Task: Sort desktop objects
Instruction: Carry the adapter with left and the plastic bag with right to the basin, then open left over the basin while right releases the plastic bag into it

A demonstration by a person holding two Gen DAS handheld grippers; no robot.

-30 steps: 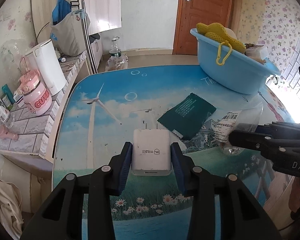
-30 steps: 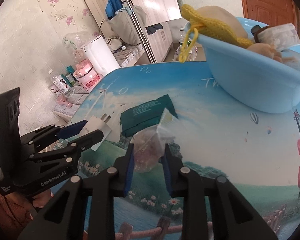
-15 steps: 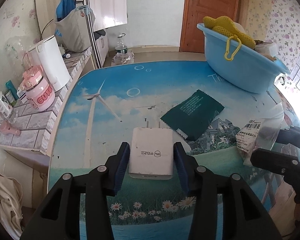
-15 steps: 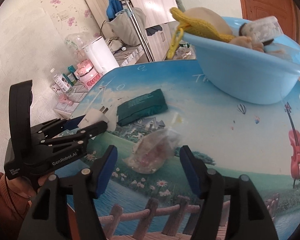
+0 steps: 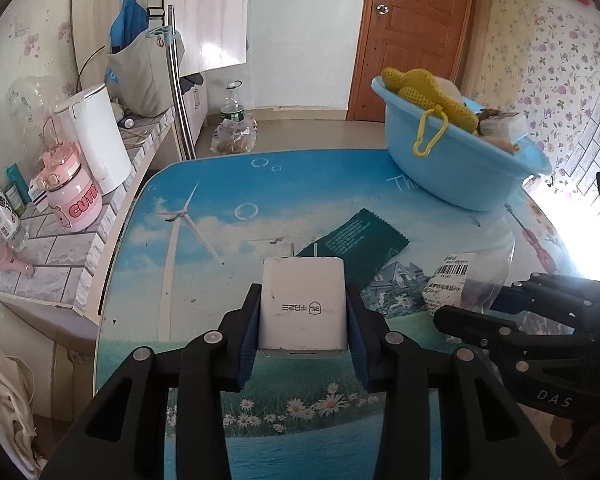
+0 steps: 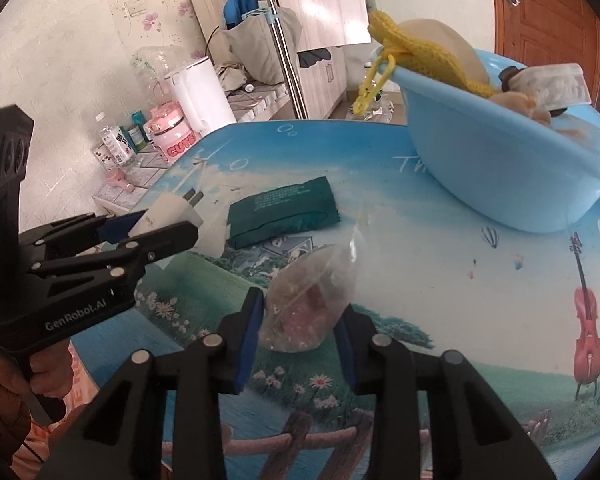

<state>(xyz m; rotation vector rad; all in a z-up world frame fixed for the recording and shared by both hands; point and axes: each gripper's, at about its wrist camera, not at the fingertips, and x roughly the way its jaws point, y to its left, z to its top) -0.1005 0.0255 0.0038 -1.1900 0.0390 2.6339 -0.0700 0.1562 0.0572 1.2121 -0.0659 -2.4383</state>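
Two grasps I see: my left gripper [image 5: 303, 322] clenches the white charger [image 5: 303, 304]; my right gripper [image 6: 298, 326] pinches the clear bag [image 6: 306, 312] above the tabletop [image 6: 420, 280].

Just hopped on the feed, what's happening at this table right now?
A person is sorting desk clutter with two handheld tongs. The left tongs are shut on a white charger. The right tongs are shut on a clear bag. A green pouch lies on the table, and the blue basin already holds several items.
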